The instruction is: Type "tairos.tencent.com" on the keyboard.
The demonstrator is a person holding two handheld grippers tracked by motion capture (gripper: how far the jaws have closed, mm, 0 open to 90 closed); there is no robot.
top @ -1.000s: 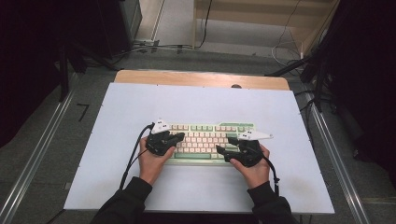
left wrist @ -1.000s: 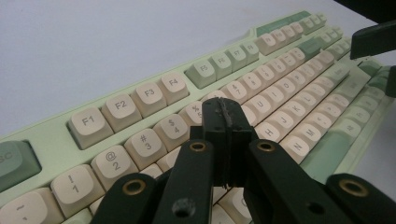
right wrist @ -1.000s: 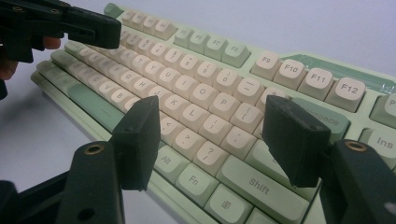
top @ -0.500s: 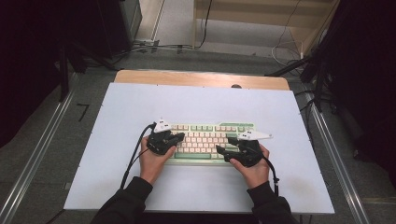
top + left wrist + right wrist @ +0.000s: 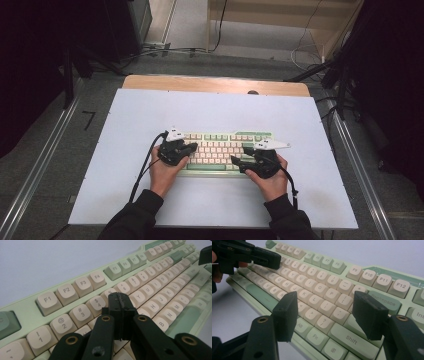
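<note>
A pale green keyboard [image 5: 222, 149] with cream keys lies at the middle of the white table. My left gripper [image 5: 188, 148] hovers over the keyboard's left end. In the left gripper view its jaws are shut together [image 5: 120, 302] with nothing between them, just above the number row of the keyboard [image 5: 75, 287]. My right gripper [image 5: 238, 161] rests over the keyboard's lower right part. In the right gripper view it stands open [image 5: 327, 302], jaws wide apart above the letter keys of the keyboard [image 5: 372, 277], holding nothing. The left gripper [image 5: 262, 257] appears there at the top left.
The white table top [image 5: 150, 115] has bare room all around the keyboard. A wooden strip [image 5: 215, 83] runs along its far edge. Metal rails [image 5: 40, 170] flank the table, and cables lie on the floor beyond.
</note>
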